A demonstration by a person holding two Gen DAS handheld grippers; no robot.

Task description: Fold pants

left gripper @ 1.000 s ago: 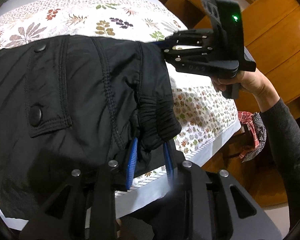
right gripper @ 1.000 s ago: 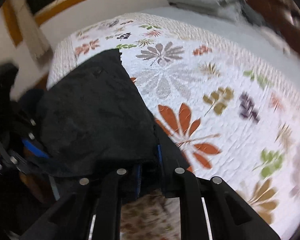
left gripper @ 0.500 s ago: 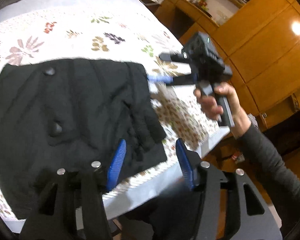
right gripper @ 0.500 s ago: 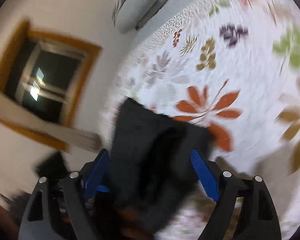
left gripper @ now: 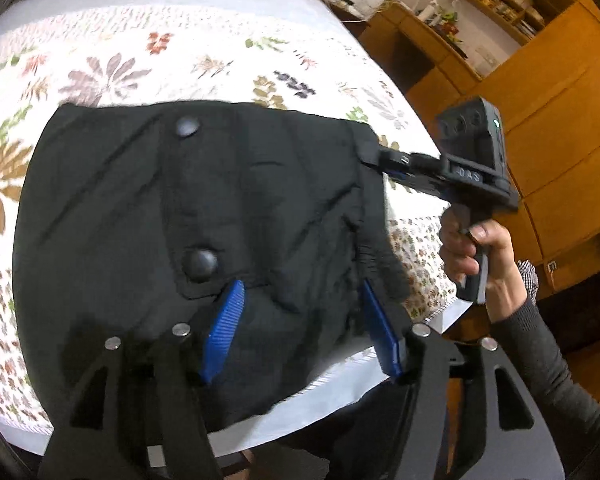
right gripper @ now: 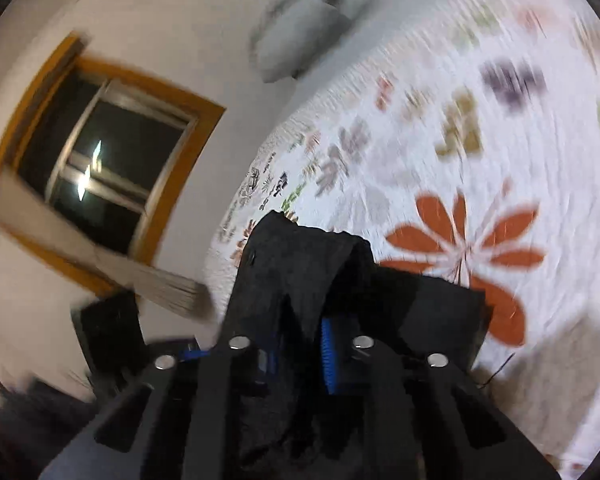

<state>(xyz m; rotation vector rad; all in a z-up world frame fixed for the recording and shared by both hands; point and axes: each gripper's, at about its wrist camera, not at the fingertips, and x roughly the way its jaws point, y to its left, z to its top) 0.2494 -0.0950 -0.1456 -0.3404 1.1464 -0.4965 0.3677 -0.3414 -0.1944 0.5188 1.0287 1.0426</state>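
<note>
A bed with a leaf-patterned bedspread (left gripper: 148, 52) fills most of the left wrist view, and wooden cupboards (left gripper: 560, 92) are seen in the upper right of that frame. The black pants (left gripper: 188, 208) are laid in the middle of the frame, near the lower edge of the bed, already folded into a compact, nearly square packet with two snap buttons (left gripper: 199, 265) on top.

The left gripper (left gripper: 300, 320) is seen at the bottom centre. Its jaws have just been opening and now stand apart over the lower edge of the packet, and no cloth is pressed between the blue pads. The right gripper (left gripper: 374, 154) is found at the right-hand corner of the packet, held by a hand (left gripper: 476, 256). Its jaws have just been closing, and in the right wrist view they are clamped on a raised fold of the pants.

The fabric is judged to be soft, light and a little slippery, so the layers may slide apart. It should be taken at the thick seamed corners or at the elastic cuff, where all layers can be pinched together.
</note>
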